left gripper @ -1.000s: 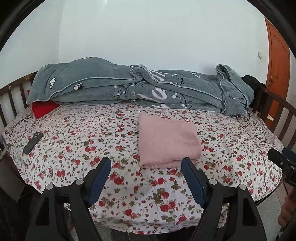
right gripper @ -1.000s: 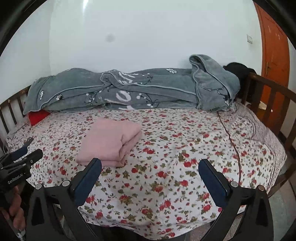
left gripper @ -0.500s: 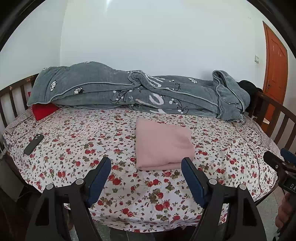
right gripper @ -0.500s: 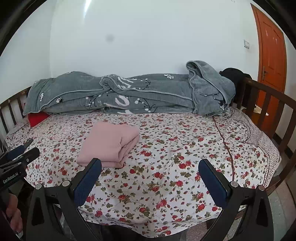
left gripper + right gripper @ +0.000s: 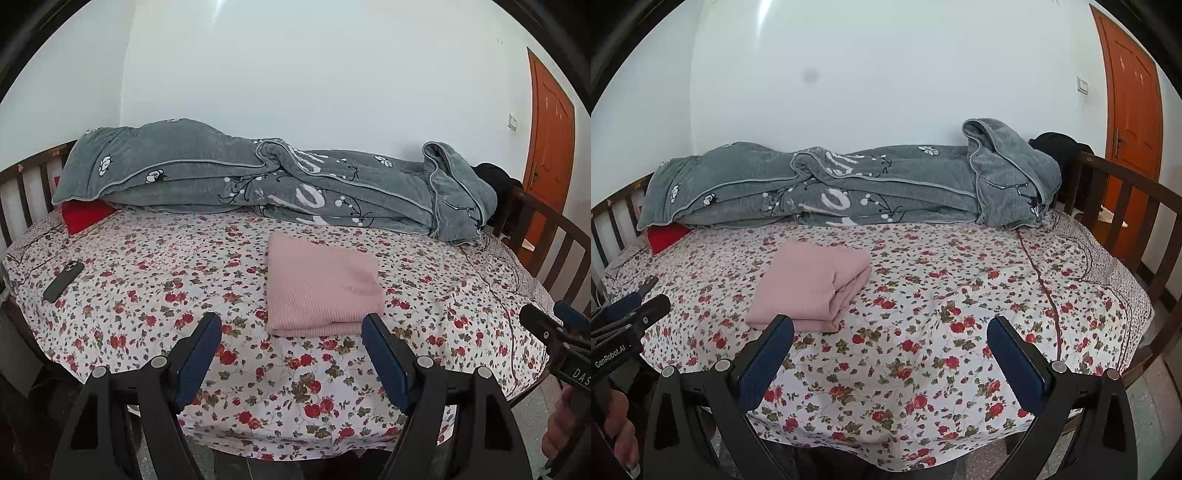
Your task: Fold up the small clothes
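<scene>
A pink garment (image 5: 321, 288), folded into a neat rectangle, lies on the floral bedsheet (image 5: 166, 280) near the bed's middle. It also shows in the right wrist view (image 5: 812, 288), left of centre. My left gripper (image 5: 291, 328) is open and empty, held near the bed's front edge, just short of the garment. My right gripper (image 5: 890, 332) is open and empty, to the right of the garment above the sheet (image 5: 942, 295). Each gripper shows at the edge of the other's view.
A rolled grey blanket (image 5: 258, 184) lies along the wall at the back. A red pillow (image 5: 86, 216) peeks out at the back left. A dark phone (image 5: 63, 280) lies on the left of the bed. Wooden rails (image 5: 1126, 206) bound the sides; an orange door (image 5: 1130, 122) is at right.
Both grippers have pulled back and risen a little from the bed. The folded garment looks farther away and has not moved. Both grippers stayed open.
</scene>
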`<state>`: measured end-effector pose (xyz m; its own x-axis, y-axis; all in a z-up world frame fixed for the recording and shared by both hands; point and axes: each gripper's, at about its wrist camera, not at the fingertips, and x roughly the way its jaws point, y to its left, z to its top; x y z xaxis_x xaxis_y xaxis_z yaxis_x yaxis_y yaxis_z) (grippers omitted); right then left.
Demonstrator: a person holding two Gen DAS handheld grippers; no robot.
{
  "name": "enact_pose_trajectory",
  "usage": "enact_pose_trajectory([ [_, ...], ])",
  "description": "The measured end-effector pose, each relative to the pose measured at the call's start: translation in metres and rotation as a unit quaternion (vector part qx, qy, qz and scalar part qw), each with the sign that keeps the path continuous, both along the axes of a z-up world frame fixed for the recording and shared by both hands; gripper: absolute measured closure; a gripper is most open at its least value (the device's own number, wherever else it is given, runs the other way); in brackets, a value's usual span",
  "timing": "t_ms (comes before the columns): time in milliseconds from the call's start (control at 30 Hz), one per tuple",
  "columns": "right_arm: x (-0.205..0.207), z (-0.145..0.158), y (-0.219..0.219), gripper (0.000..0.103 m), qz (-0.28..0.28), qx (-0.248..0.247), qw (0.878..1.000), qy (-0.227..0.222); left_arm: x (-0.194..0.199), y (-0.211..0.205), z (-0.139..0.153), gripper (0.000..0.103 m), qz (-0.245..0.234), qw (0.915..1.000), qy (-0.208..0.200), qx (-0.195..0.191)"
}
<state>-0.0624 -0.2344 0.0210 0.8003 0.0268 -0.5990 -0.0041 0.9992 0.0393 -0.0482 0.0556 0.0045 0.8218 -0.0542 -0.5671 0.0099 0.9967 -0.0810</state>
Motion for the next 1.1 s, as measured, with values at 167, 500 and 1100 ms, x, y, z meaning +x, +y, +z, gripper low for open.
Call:
enact_pose_trajectory([
  [167, -0.0010, 0.0000, 0.0001, 0.001, -0.001, 0.000, 1.000, 0.000, -0.0005, -0.0010, 0.0000, 0.026, -0.002, 1.0000, 0.000, -0.001],
  [500, -0.0064, 0.0037, 0.0020, 0.001, -0.006, -0.001, 1.000, -0.007, -0.0014, -0.0029, 0.0008, 0.026, 0.000, 1.0000, -0.002, 0.000],
  [1100, -0.0072, 0.0046, 0.0019, 0.001, -0.006, 0.000, 1.000, -0.008, -0.0021, -0.0035, 0.0036, 0.026, -0.003, 1.0000, -0.005, 0.000],
])
